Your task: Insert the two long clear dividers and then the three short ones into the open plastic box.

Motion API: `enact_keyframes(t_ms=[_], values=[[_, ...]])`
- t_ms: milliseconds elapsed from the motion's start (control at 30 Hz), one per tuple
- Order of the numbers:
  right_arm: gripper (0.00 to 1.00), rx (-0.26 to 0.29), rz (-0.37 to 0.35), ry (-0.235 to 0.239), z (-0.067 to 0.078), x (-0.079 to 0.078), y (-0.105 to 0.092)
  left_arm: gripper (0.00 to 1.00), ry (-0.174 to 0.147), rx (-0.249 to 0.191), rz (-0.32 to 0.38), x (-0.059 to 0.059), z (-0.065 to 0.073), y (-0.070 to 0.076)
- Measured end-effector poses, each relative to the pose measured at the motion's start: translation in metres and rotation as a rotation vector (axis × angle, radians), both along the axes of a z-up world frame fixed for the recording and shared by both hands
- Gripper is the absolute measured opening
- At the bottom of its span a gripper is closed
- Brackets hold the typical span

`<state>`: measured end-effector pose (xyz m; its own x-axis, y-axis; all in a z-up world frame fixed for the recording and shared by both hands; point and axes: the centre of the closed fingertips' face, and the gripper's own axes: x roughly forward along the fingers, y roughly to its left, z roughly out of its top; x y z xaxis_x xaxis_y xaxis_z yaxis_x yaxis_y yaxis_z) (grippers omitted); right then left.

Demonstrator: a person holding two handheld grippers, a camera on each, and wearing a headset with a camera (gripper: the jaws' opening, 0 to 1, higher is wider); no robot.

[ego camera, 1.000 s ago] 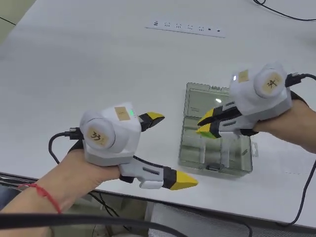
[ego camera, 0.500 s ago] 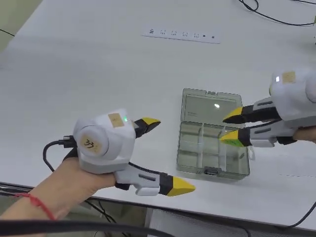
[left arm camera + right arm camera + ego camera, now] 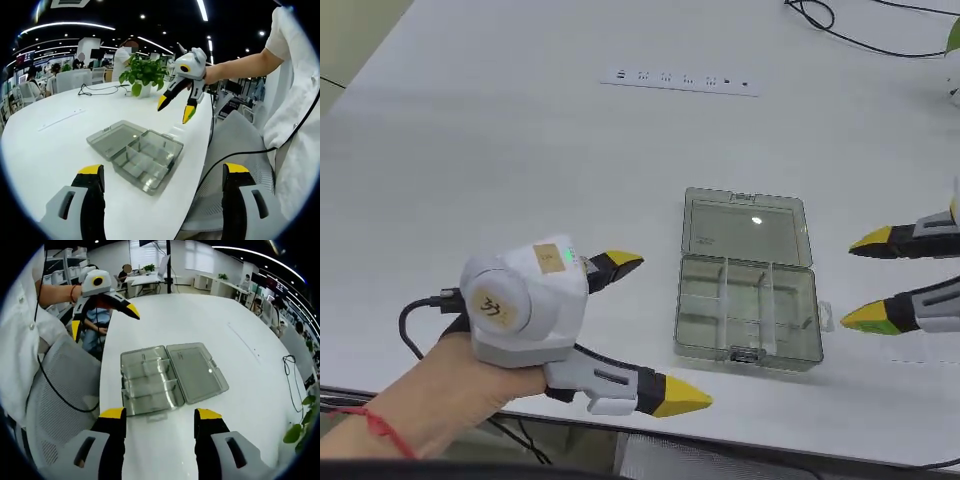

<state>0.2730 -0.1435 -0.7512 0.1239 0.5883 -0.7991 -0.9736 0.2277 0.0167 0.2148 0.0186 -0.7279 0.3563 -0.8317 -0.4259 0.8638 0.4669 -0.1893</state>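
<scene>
Bench: white table [image 3: 520, 130], power strip [image 3: 680, 80] far ahead of both my claws.
Left claw [image 3: 670, 330]: jaws spread wide, holding nothing, above the table's near edge.
Box [image 3: 750, 310]: on the table between my claws, lid [image 3: 748, 228] flat open, clear dividers [image 3: 724, 292] upright inside.
Right claw [image 3: 850, 283]: jaws apart, empty, just right of the box, not touching.

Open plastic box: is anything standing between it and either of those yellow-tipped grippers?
Nothing visible does. Only bare table separates the open plastic box from the left gripper and the right gripper, both open and empty.
</scene>
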Motion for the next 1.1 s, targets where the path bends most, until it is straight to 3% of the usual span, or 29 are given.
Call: enact_keyframes(t_ms=[233, 300, 567, 900, 1100], values=[[0.59, -0.156, 0.065, 0.032, -0.035, -0.008, -0.047, 1.0, 0.006, -0.003, -0.009, 0.001, 0.0, -0.003], [0.6, -0.174, 0.079, 0.036, -0.041, -0.01, -0.053, 1.0, 0.008, -0.004, -0.007, 0.002, 0.0, -0.002], [0.55, -0.337, 0.207, 0.028, -0.075, -0.013, -0.086, 1.0, 0.015, -0.012, -0.003, 0.006, 0.001, -0.001], [0.47, -0.423, 0.316, 0.013, -0.098, -0.014, -0.089, 1.0, 0.026, -0.015, 0.002, 0.009, 0.0, 0.001], [0.42, -0.437, 0.321, 0.004, -0.099, -0.012, -0.091, 1.0, 0.024, -0.014, 0.001, 0.01, 0.0, 0.001]])
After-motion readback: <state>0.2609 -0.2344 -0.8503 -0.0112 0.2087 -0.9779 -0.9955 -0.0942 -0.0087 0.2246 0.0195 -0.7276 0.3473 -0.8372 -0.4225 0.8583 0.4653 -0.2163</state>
